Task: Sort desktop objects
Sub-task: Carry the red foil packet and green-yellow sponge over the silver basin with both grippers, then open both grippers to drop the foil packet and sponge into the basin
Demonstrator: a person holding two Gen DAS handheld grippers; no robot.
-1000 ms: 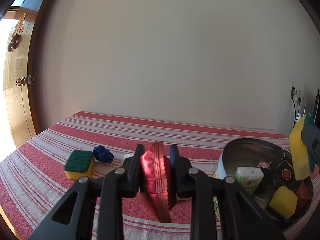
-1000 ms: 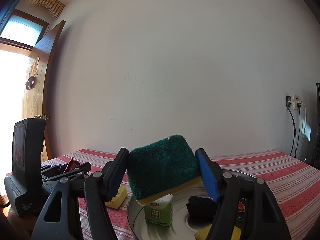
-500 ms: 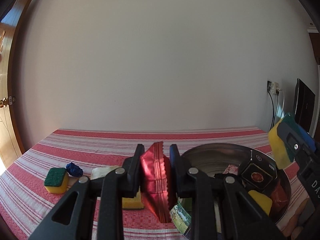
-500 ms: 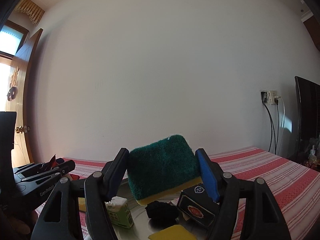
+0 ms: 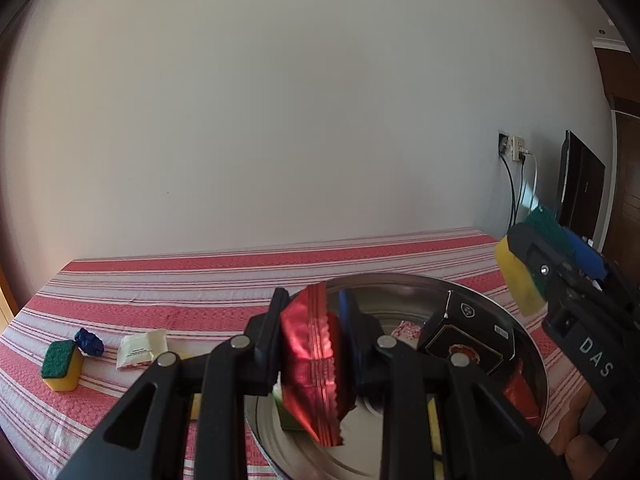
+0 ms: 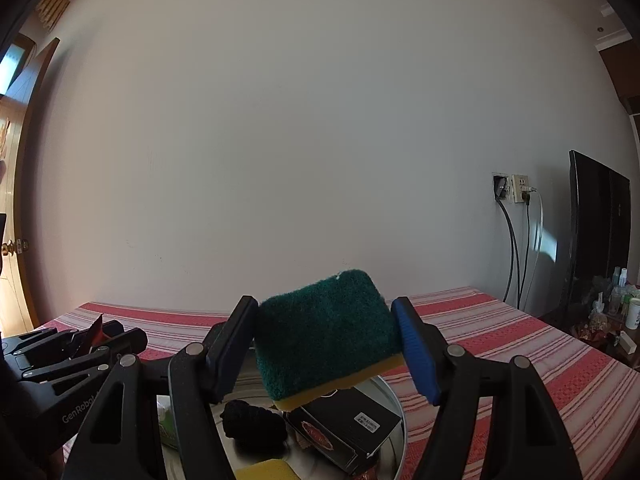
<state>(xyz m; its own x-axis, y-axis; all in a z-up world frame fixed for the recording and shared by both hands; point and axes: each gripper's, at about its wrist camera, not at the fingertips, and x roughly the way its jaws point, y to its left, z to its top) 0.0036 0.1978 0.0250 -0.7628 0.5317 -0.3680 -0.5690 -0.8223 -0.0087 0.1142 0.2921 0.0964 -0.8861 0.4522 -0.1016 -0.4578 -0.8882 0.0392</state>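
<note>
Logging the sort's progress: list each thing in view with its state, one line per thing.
Left tool: shut on the red packet.
Red packet: held on edge above the metal bowl.
Right tool: shut on the held sponge.
Held sponge: green side up, tilted, above the bowl.
Metal bowl: upright, part filled.
Black box: in the bowl, tilted.
Second sponge: lying on the tablecloth.
White sachet: lying on the tablecloth.
</note>
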